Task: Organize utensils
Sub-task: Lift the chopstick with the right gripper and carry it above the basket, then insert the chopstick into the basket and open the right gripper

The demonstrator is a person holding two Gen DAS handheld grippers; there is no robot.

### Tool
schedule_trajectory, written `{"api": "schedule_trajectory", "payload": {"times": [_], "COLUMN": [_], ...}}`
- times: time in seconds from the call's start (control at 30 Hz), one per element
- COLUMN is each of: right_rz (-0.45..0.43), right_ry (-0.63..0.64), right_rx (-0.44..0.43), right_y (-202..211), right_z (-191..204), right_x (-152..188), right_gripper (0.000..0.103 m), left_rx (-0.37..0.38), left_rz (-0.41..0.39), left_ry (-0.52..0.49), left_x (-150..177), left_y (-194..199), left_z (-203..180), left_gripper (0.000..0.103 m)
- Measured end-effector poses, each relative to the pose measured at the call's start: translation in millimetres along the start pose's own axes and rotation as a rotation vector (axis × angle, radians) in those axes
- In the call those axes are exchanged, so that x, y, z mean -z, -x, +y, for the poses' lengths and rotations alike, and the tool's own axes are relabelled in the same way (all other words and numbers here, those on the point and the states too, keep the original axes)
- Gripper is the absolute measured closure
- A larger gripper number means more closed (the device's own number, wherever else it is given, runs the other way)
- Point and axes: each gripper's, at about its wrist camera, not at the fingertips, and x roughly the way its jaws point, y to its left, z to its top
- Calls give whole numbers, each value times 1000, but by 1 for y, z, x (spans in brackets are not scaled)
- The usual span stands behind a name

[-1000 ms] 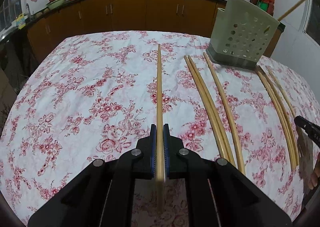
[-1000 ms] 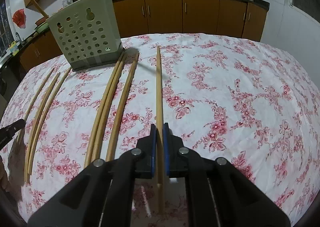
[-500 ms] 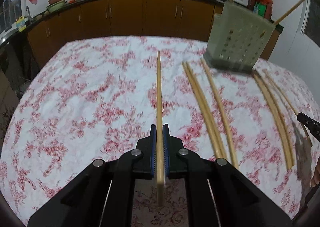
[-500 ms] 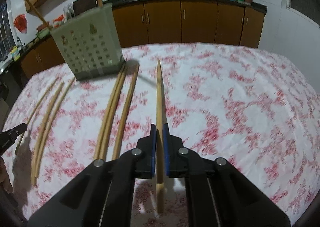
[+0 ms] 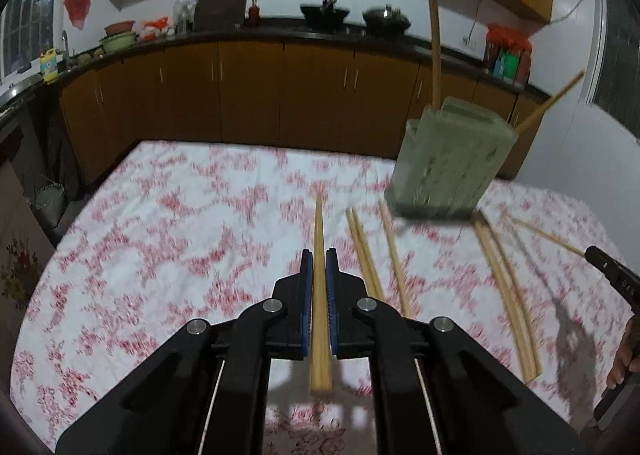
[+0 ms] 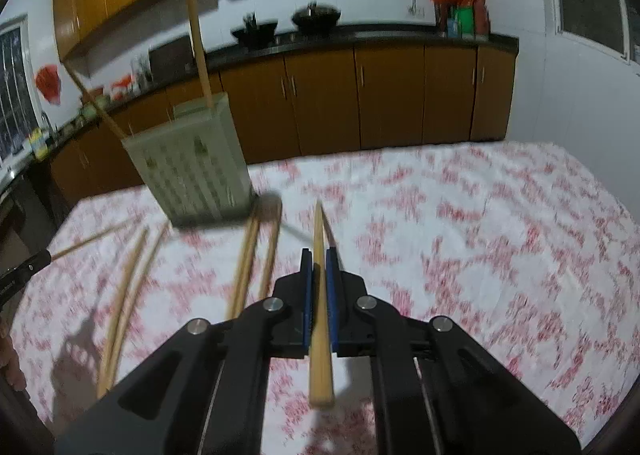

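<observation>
Kitchen cabinets ring a counter spread with a floral cloth [image 5: 160,239], and we take the green holder [image 5: 448,159] as our landmark. Nearest to us, our left tongs [image 5: 319,267] pinch one chopstick [image 5: 319,295] between their blue pads, its long axis running straight ahead along the fingers, tip aimed to the left of the holder. Our right tongs [image 6: 319,267] likewise clamp a chopstick [image 6: 319,311], tip aimed to the right of the holder [image 6: 192,167]. Both sticks are clear of the cloth.

Beyond the tongs, loose chopsticks [image 5: 384,255] lie on the cloth in front of the holder, lengthwise toward it, with another group [image 5: 508,295] off to its right side. Two sticks already stand in the holder, leaning out of its top.

We judge each stick must tip upright and swing inward over the holder's open top; neither hand looks clearly nearer to it.
</observation>
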Motion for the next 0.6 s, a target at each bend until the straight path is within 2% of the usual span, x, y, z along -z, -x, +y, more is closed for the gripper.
{"api": "schedule_trajectory", "payload": {"times": [0.27,0.6], "right_rz": [-119,-155], "right_ry": [-14,-3], "right_rx": [-18,-32], "right_y": [29,37], "right_z": [2,8], "right_x": [-22,-33], "right_gripper": [95,95], "left_rx": [7,1], "left_rz": [-112,-137], "left_ry": [39,32], "left_x": [-27,-37], "left_y": [27,30], "left_z": [4,6], "left_gripper": [96,96]}}
